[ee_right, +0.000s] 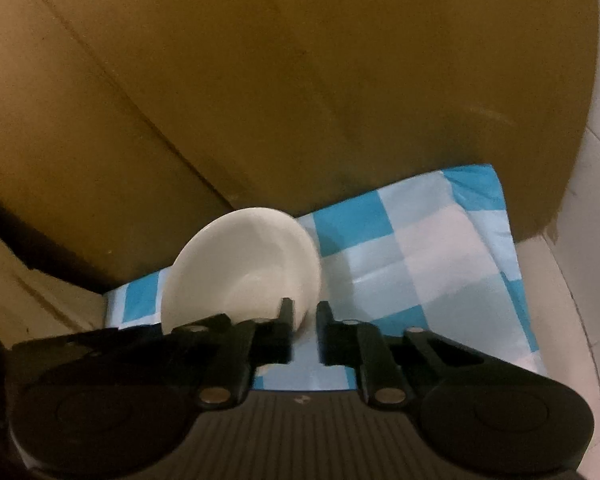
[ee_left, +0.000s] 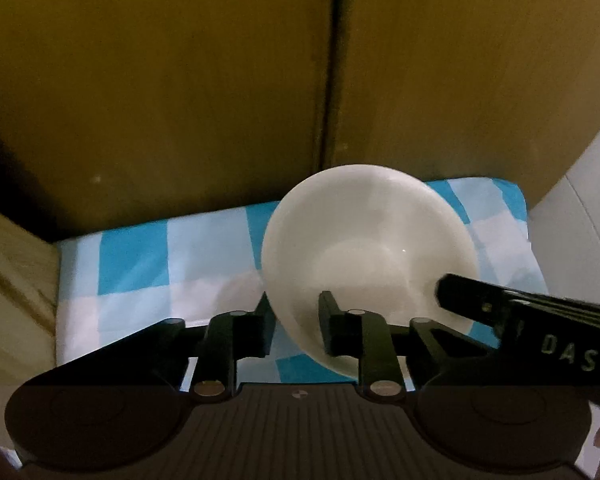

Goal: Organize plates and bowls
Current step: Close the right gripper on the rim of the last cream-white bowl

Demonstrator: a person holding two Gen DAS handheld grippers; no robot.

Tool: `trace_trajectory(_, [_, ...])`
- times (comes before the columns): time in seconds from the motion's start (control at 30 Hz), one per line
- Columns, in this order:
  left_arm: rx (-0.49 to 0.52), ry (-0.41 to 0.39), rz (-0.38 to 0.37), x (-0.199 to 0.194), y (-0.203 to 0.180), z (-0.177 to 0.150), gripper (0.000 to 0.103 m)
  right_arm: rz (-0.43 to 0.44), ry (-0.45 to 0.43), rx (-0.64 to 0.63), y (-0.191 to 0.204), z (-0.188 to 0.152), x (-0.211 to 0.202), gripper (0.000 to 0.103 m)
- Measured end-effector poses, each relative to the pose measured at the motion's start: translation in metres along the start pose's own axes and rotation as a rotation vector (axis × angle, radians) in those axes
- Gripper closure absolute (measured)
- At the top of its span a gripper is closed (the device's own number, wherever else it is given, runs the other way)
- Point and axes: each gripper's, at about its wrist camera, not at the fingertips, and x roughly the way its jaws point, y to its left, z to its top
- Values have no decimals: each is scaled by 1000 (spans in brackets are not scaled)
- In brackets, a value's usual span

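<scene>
White and tilted on its edge, a bowl (ee_left: 370, 256) stands over a blue-and-white checked cloth (ee_left: 132, 264) before brown cardboard walls (ee_left: 160, 80); the left gripper (ee_left: 296, 312) has its two fingers clamped on the near rim, one finger (ee_left: 328, 320) inside the bowl and the other outside; the right gripper (ee_right: 304, 320) pinches the rim on the bowl's other side, one finger (ee_right: 286, 320) inside and its partner outside on the cloth side, its black body reaching into the left wrist view from the right; both views are dim and slightly blurred.
</scene>
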Motion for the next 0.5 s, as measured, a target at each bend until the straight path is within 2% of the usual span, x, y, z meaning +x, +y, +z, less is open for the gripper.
trace_trajectory(0.1, [35, -7, 17, -4, -4, -4, 76, -2, -5, -11, 4, -2, -2, 95])
trace_trajectory(0.3, [22, -30, 1, -22, -1, -8, 76, 33, -25, -25, 13, -6, -27, 95])
trace_trajectory(0.5, [39, -53, -5, -59, 1, -27, 76, 54, -27, -45, 27, -20, -61, 95])
